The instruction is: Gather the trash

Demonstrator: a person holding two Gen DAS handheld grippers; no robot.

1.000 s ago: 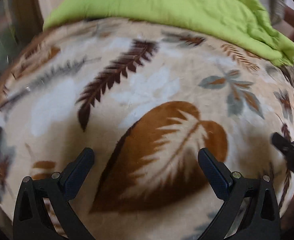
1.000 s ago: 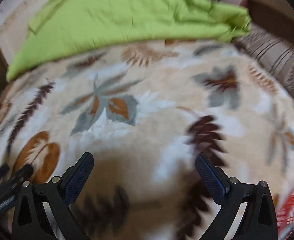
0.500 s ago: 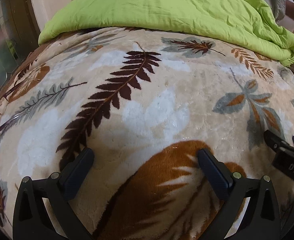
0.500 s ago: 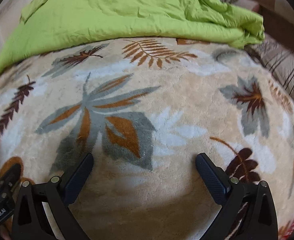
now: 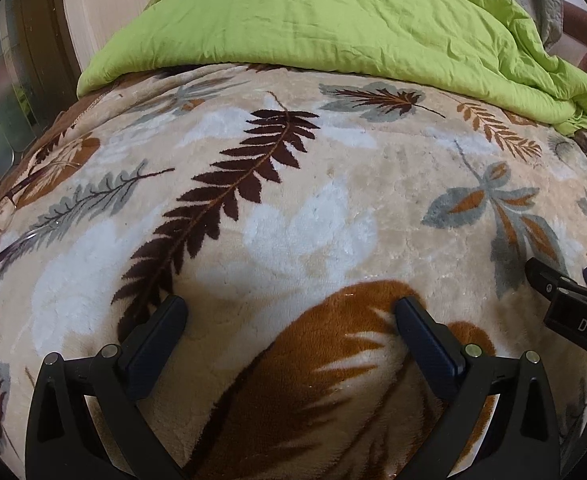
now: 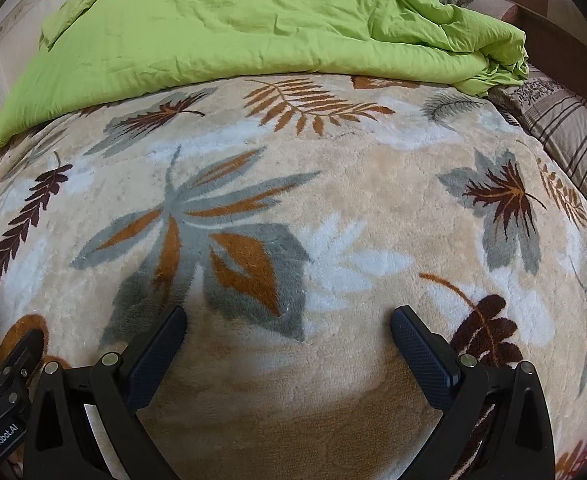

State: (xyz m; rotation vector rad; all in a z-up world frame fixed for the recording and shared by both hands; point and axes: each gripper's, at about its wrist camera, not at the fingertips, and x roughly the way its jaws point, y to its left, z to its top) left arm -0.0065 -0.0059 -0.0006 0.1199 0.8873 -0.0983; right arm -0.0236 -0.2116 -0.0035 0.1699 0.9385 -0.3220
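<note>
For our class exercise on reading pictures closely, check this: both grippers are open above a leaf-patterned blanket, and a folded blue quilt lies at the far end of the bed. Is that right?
Not quite: the quilt is bright green, not blue, as the right wrist view shows. The rest stands: the left gripper and right gripper are both open above the leaf-patterned blanket, with the quilt at the far end.

The leaf-print blanket (image 5: 293, 208) lies flat and bare ahead, open to pass over. Beyond it the bunched green duvet (image 5: 333, 16) blocks the far side. Eyeglasses (image 5: 1, 216) rest on the blanket's left edge.
</note>
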